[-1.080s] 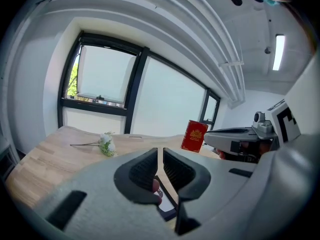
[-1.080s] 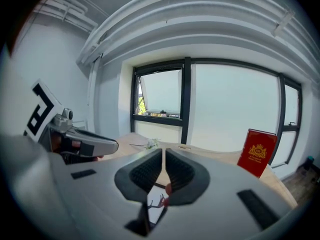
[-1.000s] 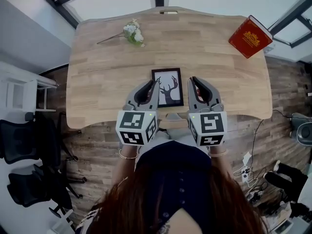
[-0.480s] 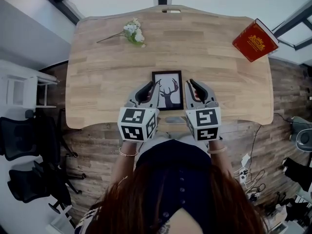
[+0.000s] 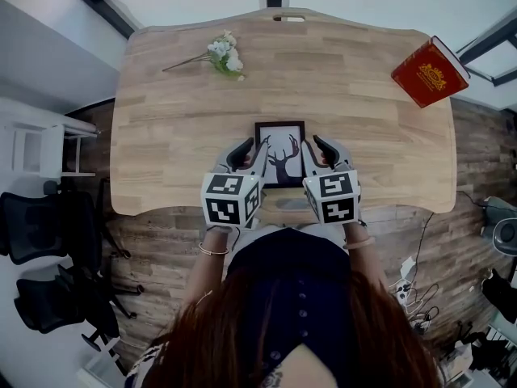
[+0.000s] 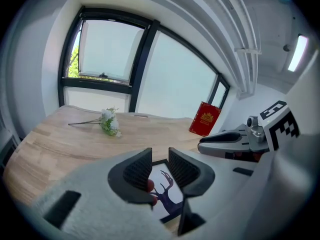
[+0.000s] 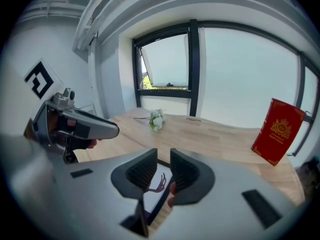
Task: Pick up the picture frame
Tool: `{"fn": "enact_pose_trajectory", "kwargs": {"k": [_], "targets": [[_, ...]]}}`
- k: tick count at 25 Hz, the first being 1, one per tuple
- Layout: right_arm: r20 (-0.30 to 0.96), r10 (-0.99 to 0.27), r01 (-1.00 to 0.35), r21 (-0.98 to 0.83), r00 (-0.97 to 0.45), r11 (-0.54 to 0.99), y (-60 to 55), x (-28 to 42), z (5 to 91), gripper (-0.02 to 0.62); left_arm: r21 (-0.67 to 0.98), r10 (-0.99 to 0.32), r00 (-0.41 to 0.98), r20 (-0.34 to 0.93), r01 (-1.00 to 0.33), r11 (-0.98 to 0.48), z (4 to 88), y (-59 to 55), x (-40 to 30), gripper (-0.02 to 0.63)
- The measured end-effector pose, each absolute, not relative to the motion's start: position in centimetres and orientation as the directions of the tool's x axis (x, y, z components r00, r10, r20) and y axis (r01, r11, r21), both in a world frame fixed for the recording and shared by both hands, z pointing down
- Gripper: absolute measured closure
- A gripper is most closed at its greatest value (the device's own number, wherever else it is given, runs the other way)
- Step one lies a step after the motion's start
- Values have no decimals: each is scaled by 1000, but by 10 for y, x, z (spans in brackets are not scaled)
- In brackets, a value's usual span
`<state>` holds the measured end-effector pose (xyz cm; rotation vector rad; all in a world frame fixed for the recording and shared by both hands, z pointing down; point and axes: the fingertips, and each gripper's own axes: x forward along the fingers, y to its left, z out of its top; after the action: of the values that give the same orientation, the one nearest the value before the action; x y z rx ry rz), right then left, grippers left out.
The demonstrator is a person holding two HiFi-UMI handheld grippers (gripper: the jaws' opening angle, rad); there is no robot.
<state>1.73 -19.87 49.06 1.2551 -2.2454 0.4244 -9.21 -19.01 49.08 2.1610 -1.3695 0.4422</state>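
Left tongs (image 6: 160, 159), right tongs (image 7: 163, 160) lowered flanking picture frame (image 5: 280, 148) | jaws just opened, gripping nothing

Black picture frame (image 5: 280, 153), red book (image 5: 430, 72), seemingly white flowers (image 5: 224, 53)

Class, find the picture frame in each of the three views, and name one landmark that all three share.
Head view: picture frame near the centre.
Left gripper view: low centre.
Right gripper view: low centre.
Shared landmark: red book, right of the frame in each.
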Motion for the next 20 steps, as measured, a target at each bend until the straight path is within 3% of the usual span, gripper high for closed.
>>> {"fn": "enact_pose_trajectory", "kwargs": {"k": [20], "targets": [[720,-574,-862,-65,-389,503,-213,25,566,497,318,-592,414,692,-910,-264,572,-200,-96,470]]}}
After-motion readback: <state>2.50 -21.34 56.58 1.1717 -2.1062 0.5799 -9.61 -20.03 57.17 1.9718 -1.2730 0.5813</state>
